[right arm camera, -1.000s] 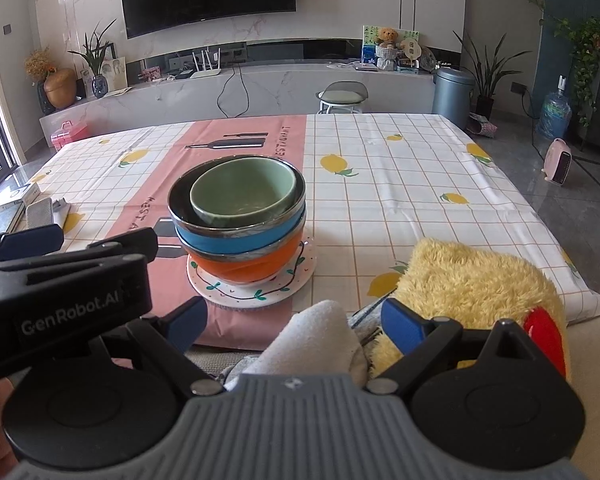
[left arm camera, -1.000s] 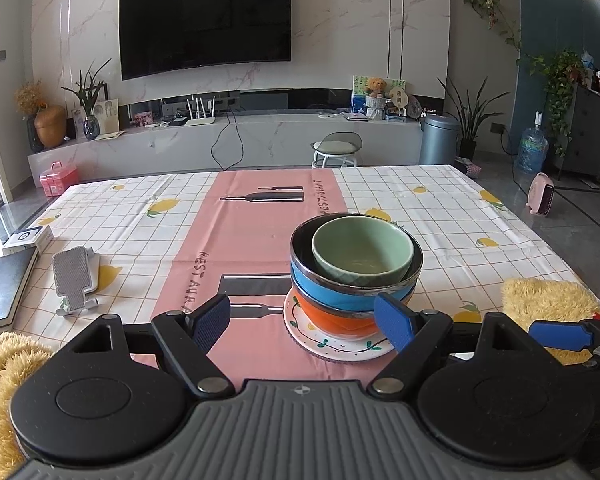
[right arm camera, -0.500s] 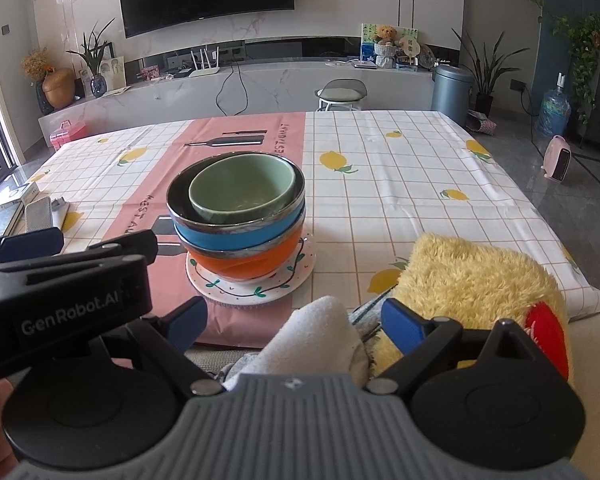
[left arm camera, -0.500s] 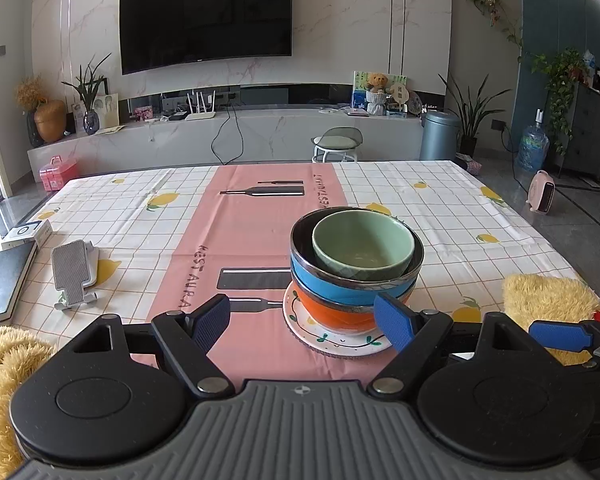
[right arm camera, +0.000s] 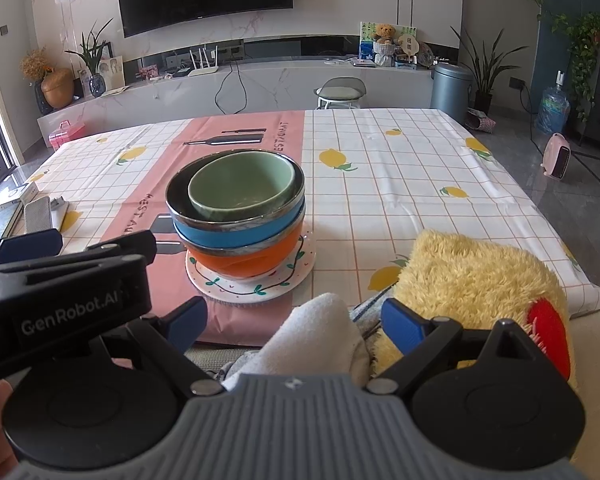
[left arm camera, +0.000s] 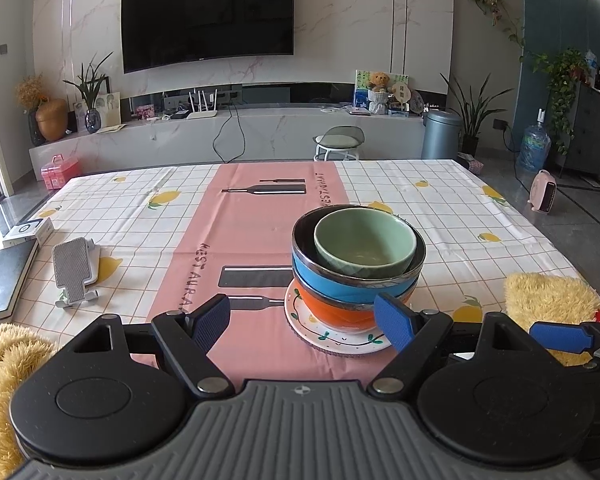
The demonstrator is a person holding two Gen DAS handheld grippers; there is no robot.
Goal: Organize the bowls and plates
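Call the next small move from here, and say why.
Probably ease both tools back off the table edge. The stack looks finished: green bowl nested in the blue bowl, on the orange bowl, on the plate. The left tool and right tool are both open, holding nothing, short of the stack. No other dishes show on the tablecloth.

bowls point(left arm camera: 358, 264): 3 | plate point(left arm camera: 332, 336): 1 | tools point(left arm camera: 302, 320): 2
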